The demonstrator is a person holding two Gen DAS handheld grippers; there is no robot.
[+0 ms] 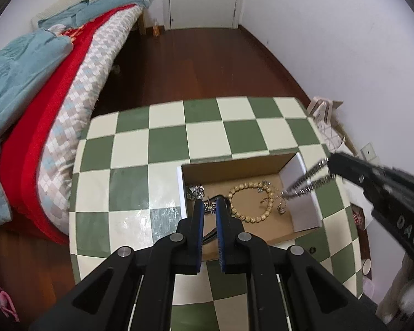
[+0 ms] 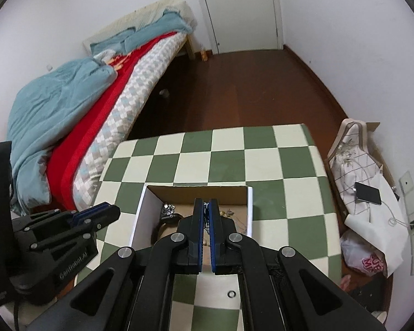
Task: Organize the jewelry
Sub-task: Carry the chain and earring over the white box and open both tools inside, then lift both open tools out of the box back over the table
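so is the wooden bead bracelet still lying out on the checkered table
No, the wooden bead bracelet lies on the floor of the open cardboard box, which sits on the checkered table.

The open top of the cardboard box (image 1: 234,162) is occupied by both grippers, while bare checkered tabletop (image 1: 165,138) is left around its walls, bounded leftward by the bed (image 1: 55,110)

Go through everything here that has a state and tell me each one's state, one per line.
Cardboard box: open, no lid on it, jewelry inside.
Wooden bead bracelet: lying flat on the box floor, closed loop.
Left gripper: nearly shut around a small metal piece.
Right gripper: nearly shut, tips down in the box.
Door: closed.
Bed: unmade, blue blanket rumpled.
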